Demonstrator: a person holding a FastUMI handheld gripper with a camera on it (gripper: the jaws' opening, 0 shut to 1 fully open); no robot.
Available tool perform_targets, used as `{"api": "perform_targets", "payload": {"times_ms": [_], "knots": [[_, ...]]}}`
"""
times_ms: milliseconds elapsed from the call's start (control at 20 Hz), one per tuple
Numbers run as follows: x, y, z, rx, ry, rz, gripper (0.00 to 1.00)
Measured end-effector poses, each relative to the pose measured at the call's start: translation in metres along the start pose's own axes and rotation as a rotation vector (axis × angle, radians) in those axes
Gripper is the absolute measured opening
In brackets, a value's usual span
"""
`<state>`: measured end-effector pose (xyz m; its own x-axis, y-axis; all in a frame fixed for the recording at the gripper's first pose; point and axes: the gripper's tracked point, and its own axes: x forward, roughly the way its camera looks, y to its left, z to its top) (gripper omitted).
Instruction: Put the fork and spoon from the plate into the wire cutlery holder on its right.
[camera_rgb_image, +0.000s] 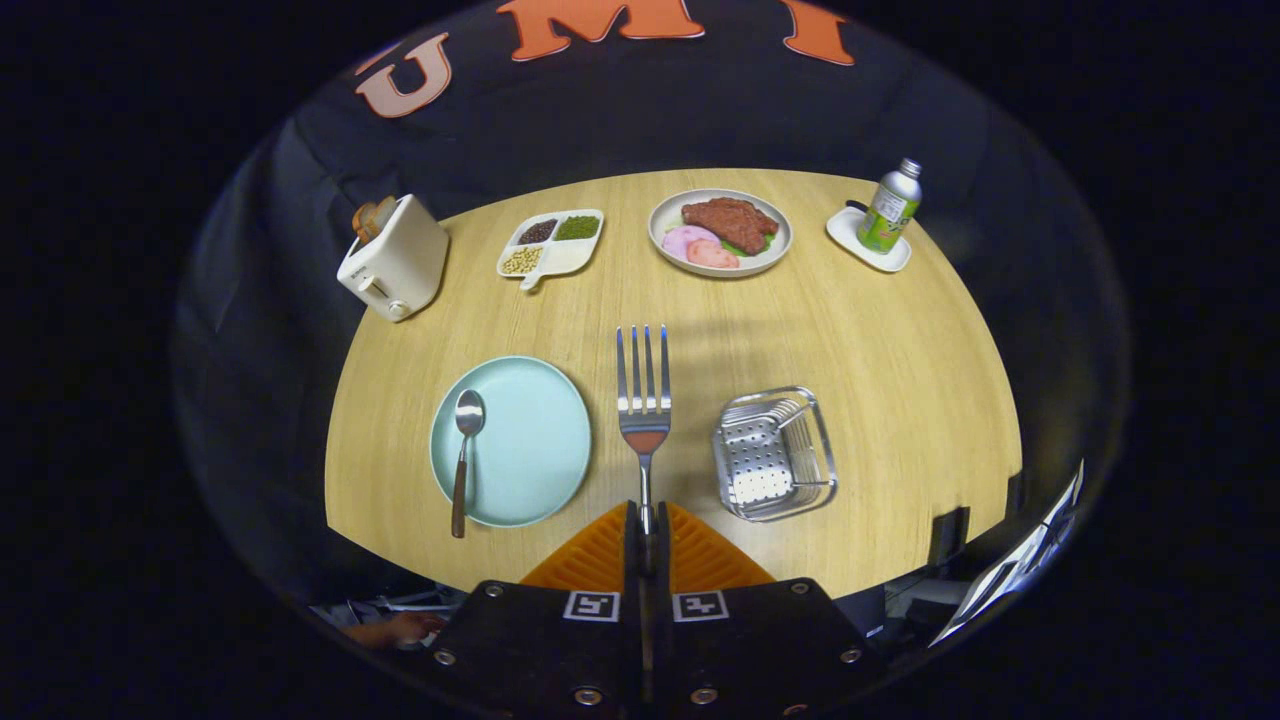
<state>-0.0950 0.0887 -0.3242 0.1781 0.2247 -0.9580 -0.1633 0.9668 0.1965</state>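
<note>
Tool (646, 530) clamped on metal fork (643, 390) handle, tines forward above wooden table (860, 340); perforated steel holder (773, 453) right, wood-handled spoon (464, 450) on round plate (530, 440).

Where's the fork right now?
Gripper view: the fork is clamped by its handle in the gripper, raised between the blue plate and wire holder.

Your gripper (645, 525) is clamped on the steel fork (643, 395), held above the round wooden table (880, 340) between the pale blue plate (525, 440) on the left and the wire cutlery holder (775, 455) on the right; the brown-handled spoon (465, 450) lies on the plate's left side, its handle overhanging the near rim
</note>
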Motion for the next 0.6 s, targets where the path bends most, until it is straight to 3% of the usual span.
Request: {"api": "perform_targets", "payload": {"times_ms": [250,600], "knots": [[0.008,-0.057,-0.022,-0.015,0.086,-0.065,0.05],[0.024,-0.073,-0.03,-0.079,0.176,-0.07,0.05]]}}
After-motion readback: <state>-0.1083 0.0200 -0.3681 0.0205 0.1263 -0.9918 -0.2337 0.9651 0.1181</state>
